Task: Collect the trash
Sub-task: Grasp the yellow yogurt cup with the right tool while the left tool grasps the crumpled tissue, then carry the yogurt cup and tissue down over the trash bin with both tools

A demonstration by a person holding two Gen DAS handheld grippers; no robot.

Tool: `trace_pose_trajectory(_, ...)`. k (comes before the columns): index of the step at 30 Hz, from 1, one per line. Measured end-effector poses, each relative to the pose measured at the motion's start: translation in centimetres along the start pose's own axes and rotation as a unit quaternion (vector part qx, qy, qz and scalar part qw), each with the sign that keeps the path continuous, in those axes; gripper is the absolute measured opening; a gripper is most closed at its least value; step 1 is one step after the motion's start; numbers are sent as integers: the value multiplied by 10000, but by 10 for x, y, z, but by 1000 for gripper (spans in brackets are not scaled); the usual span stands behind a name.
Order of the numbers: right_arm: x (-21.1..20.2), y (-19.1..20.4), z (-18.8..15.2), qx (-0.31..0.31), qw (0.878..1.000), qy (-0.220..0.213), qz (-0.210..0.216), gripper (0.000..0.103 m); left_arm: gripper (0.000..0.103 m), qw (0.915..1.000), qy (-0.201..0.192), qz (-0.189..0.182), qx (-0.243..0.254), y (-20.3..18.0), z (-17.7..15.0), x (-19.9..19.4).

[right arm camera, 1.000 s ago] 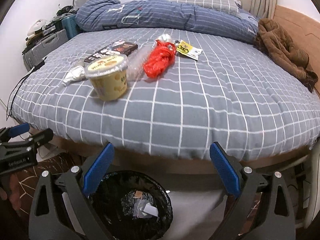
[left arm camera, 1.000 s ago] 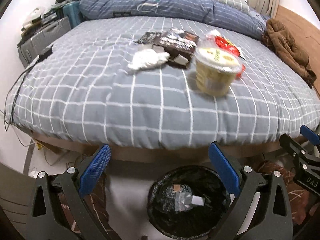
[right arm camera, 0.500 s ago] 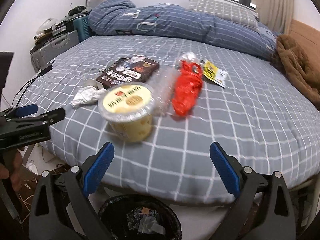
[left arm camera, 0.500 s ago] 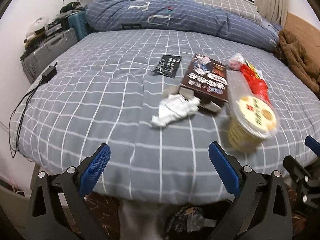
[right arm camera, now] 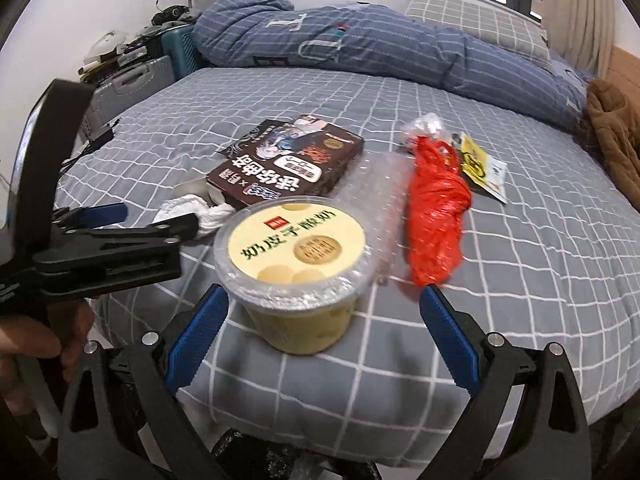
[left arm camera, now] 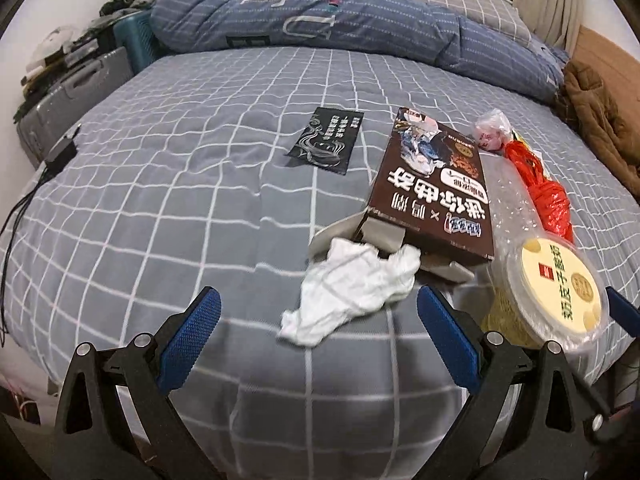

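Observation:
Trash lies on a grey checked bed [left arm camera: 168, 200]. My left gripper [left arm camera: 318, 340] is open, its blue pads on either side of a crumpled white tissue [left arm camera: 352, 288] just ahead. Behind the tissue lies a brown opened box [left arm camera: 436, 184], and a black flat wrapper [left arm camera: 326, 140] rests farther back. My right gripper [right arm camera: 324, 332] is open just in front of a yellow yogurt cup [right arm camera: 296, 264] with a clear lid. To the cup's right are bubble wrap [right arm camera: 380, 188], a red plastic bag [right arm camera: 436, 212] and a yellow-black packet [right arm camera: 480, 164].
A rolled blue duvet [left arm camera: 360, 28] and pillow lie at the head of the bed. A brown garment [left arm camera: 596, 112] is at the right edge. Suitcases and clutter [left arm camera: 76, 80] stand on the left, with a charger and cable [left arm camera: 60, 152]. A hand [right arm camera: 36, 344] holds the left gripper.
Both grippers rose from over the black bin on the floor and moved forward over the bed edge. The tissue and the yogurt cup are now much closer; the bin has dropped nearly out of view.

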State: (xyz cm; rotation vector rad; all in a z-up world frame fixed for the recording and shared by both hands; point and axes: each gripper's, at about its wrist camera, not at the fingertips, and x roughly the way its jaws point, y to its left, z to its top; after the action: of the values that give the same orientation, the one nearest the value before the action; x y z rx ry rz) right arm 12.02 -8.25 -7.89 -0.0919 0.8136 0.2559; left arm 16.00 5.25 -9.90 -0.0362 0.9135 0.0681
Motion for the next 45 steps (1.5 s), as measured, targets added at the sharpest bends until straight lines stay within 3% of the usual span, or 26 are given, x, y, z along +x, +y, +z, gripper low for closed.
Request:
trace_pose_trajectory(3,7,2,2,23,10000,-23,53,92,94,10000,-27,-21,91,-4,1,4)
trace_pose_trajectory(8,20,4,0,54,9998,27,167,92,82,9999,75,-104,66,-5,2,13)
trace_pose_trajectory(15,26,2,-3,157,9996,33,232,92,54,9994,212,-238,103,-9,-1,20)
trace_pose_trajectory(20,26,2,-5,150,9993,60,348,74,35,9993,262,-238,70,-13,-3,21)
trace_pose_trajectory(25,24,2,-6,210,9990,38,389,72,22,9992,289,-269,35,-13,-5,19)
trace_pose_trajectory(45,-17,-10,-13,249,9993,-234,165,72,18,9987,89,-440,-245,-20,-31,-28)
